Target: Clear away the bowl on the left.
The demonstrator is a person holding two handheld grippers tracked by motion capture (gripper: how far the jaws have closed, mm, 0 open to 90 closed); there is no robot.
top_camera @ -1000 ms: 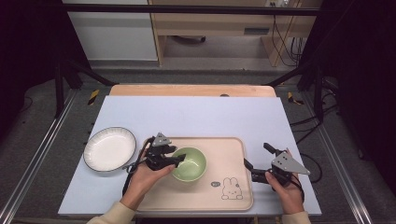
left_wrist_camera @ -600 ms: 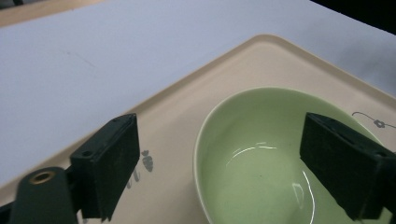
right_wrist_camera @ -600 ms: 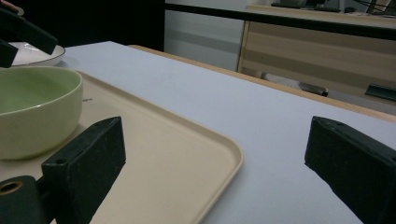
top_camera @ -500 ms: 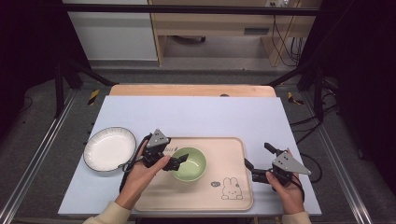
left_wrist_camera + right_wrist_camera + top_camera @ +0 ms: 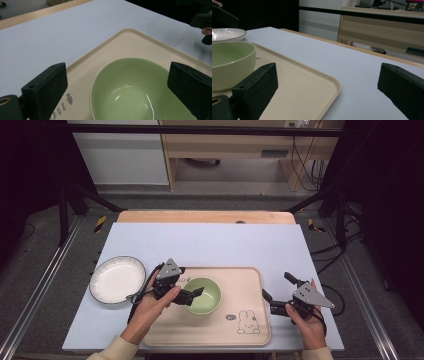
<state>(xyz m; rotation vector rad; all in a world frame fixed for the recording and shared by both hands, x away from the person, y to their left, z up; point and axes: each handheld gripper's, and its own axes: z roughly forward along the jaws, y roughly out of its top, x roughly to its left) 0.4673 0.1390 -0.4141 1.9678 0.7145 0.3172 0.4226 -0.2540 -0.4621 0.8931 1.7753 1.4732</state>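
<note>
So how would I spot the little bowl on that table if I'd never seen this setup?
Find the pale blue table, then the beige tray with a rabbit drawing at its near edge. The green bowl sits on the tray's left half, empty, just ahead of the left gripper. Its neighbour, the white plate, is flatter and lies off the tray, to the left.

The green bowl (image 5: 202, 295) sits upright and empty on the beige tray (image 5: 250, 282), left of the tray's middle; pale glaze, smooth rounded wall, light glinting off its inside; the rabbit drawing (image 5: 248, 322) lies near it, toward the tray's front right corner.
</note>
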